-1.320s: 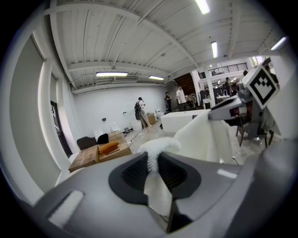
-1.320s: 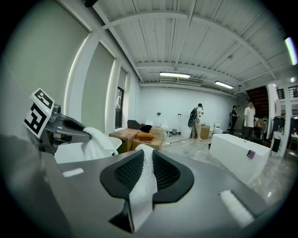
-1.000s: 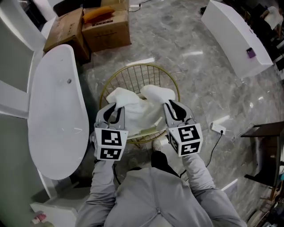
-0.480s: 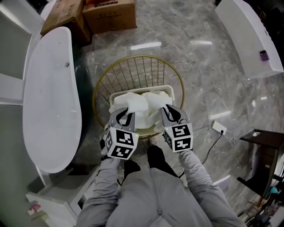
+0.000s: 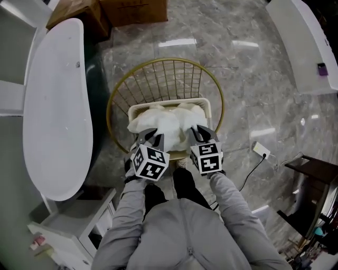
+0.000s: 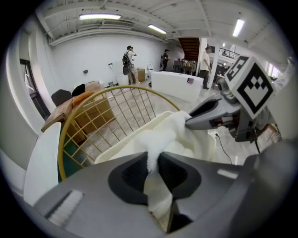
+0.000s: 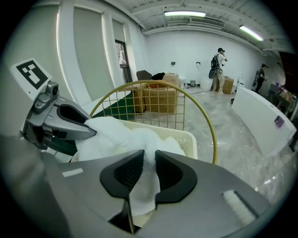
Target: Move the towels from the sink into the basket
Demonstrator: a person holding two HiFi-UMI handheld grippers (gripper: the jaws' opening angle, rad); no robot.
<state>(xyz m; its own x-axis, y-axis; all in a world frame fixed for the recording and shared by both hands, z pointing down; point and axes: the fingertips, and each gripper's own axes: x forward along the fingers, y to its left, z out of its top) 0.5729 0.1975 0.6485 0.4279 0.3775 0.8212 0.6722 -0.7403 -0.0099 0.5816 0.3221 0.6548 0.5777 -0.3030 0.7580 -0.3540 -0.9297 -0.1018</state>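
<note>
A white towel (image 5: 166, 124) hangs between both grippers, low over a cream plastic basket (image 5: 203, 103) that sits inside a gold wire basket (image 5: 158, 79). My left gripper (image 5: 151, 138) is shut on the towel's left edge, and the cloth (image 6: 156, 167) is pinched between its jaws. My right gripper (image 5: 199, 132) is shut on the right edge, where the towel (image 7: 146, 174) runs between the pads. In the left gripper view the right gripper (image 6: 188, 123) bites into the cloth. The white oval sink (image 5: 55, 105) lies at the left and looks bare.
Cardboard boxes (image 5: 119, 10) stand beyond the sink. A long white counter (image 5: 303, 47) is at the upper right. A power strip and cable (image 5: 260, 151) lie on the marble floor right of the baskets. A white cabinet (image 5: 68, 221) is at the lower left. People (image 7: 217, 69) stand far off.
Both grippers have come down with the towel, from above the wire basket's rim to just over the cream basket. The towel has bunched lower inside it.
</note>
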